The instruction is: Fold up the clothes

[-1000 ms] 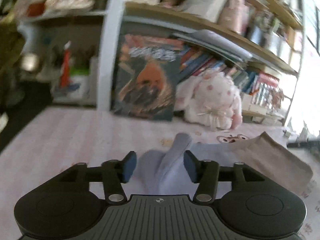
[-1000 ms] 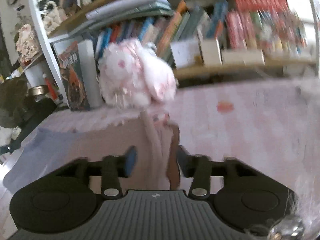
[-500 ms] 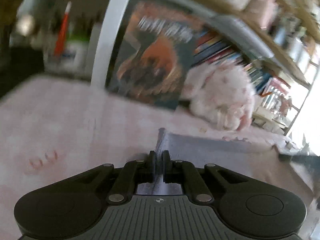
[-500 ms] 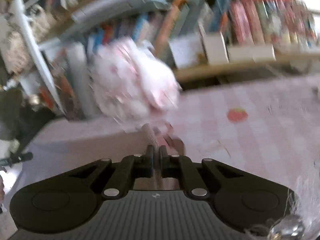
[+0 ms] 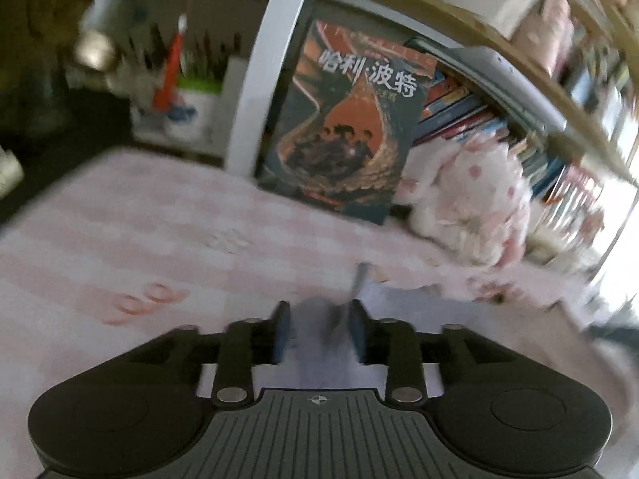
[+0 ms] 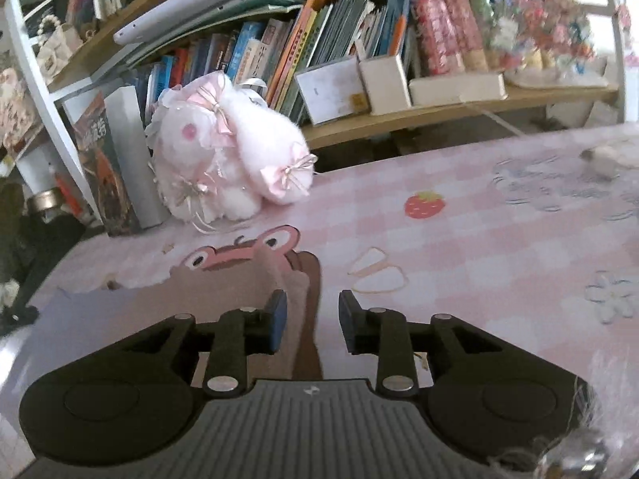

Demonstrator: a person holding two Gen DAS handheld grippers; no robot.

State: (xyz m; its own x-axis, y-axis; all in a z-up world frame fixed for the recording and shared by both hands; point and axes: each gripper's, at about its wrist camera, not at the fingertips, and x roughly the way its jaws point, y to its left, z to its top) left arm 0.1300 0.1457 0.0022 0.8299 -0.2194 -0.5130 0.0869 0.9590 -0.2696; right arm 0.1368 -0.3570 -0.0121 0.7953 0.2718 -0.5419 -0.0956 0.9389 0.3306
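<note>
A garment lies on the pink checked tablecloth; it is lavender-grey (image 5: 319,319) in the left wrist view and lavender with a brown part (image 6: 223,291) in the right wrist view. My left gripper (image 5: 318,331) is open, with a raised fold of the lavender cloth between its fingers. My right gripper (image 6: 311,321) is open, and a bunched brown fold (image 6: 297,287) stands up by its left finger. The right finger is over bare tablecloth.
A pink plush bunny (image 6: 227,147) sits at the back of the table against the bookshelf (image 6: 359,40). A large dark book (image 5: 347,131) stands beside a white shelf post (image 5: 271,64). The tablecloth (image 6: 479,247) stretches to the right.
Both grippers were shut on the cloth half a second ago and have now opened. The folds have dropped out of the grip and rest on the table.
</note>
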